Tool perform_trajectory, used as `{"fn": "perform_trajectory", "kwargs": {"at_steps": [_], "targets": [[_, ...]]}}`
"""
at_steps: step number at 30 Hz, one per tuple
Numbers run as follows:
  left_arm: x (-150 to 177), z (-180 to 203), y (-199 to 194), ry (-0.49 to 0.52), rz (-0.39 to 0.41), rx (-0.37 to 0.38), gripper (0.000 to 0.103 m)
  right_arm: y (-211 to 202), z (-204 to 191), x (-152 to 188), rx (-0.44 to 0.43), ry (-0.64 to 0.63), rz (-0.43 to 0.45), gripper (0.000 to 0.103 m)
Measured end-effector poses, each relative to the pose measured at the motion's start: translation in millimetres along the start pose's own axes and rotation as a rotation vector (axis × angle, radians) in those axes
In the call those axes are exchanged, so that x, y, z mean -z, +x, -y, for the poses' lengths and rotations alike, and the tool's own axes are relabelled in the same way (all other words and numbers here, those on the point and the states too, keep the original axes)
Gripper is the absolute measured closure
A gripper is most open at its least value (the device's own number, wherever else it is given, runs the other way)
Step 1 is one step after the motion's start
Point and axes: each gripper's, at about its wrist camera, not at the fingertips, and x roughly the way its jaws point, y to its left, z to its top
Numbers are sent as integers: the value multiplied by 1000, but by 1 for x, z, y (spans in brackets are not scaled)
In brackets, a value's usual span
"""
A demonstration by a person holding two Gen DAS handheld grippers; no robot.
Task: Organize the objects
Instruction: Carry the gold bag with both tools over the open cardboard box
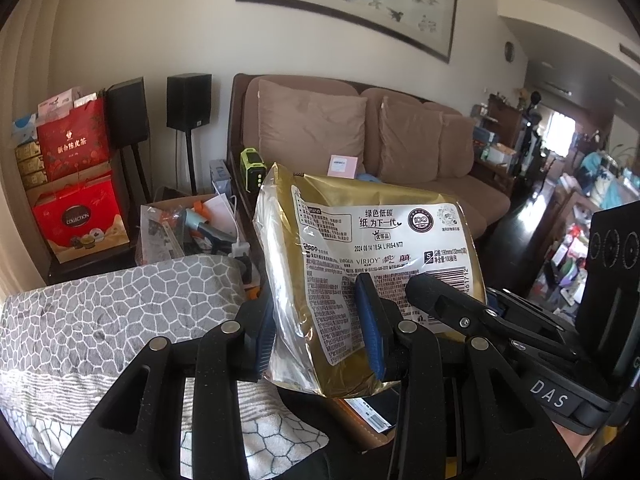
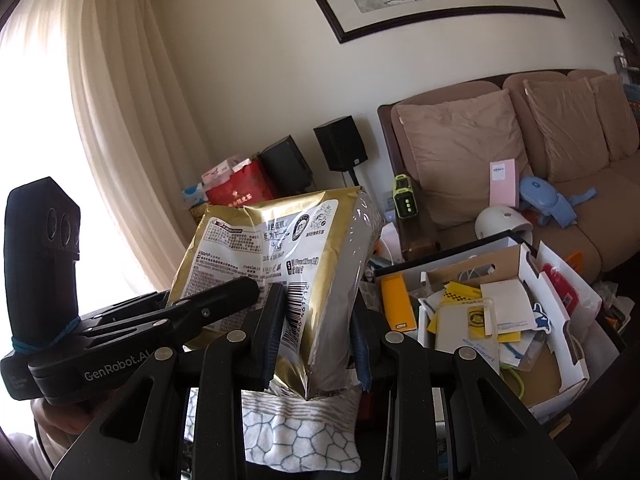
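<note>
The brown sofa (image 2: 520, 168) fills the back of the room and serves as a dumping ground: a pink card (image 2: 503, 183), a white dome-shaped thing (image 2: 500, 220) and a blue gadget (image 2: 548, 200) lie loose on its seat, probably waiting to be sorted.

In front of it stands an open white cardboard box (image 2: 560, 320), its flaps folded out. It is crammed with papers, cards, a yellow-and-black leaflet and cables, so it looks like the catch-all for small flat things. A second open carton (image 1: 188, 220) near the sofa's arm holds a plastic-wrapped sheet, an orange piece and a grey-blue tool; beside it red gift boxes (image 1: 80, 216) are stacked against the wall.

The gold tissue pack (image 1: 360, 264) is held up in the air between both tools, above a grey patterned cloth (image 1: 120, 312), clear of any surface. Each side grips one lower corner, likely because the soft pack sags and needs two holds to stay level while carried.

The left tongs (image 1: 320, 328) are closed partway, their blue pads pressing the pack's wrapper at its lower left edge. The right tongs (image 2: 316, 332) are likewise partly closed, pinching the pack's barcode end between the pads.

The pack probably belongs with other household supplies, not in the paper-filled box.
</note>
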Motion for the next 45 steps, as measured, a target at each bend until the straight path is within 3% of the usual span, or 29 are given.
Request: {"fn": "perform_trajectory", "kwargs": {"at_steps": [45], "targets": [[-12, 32, 10, 61, 15, 24, 68, -20, 21, -8, 43, 37, 51, 73]]}}
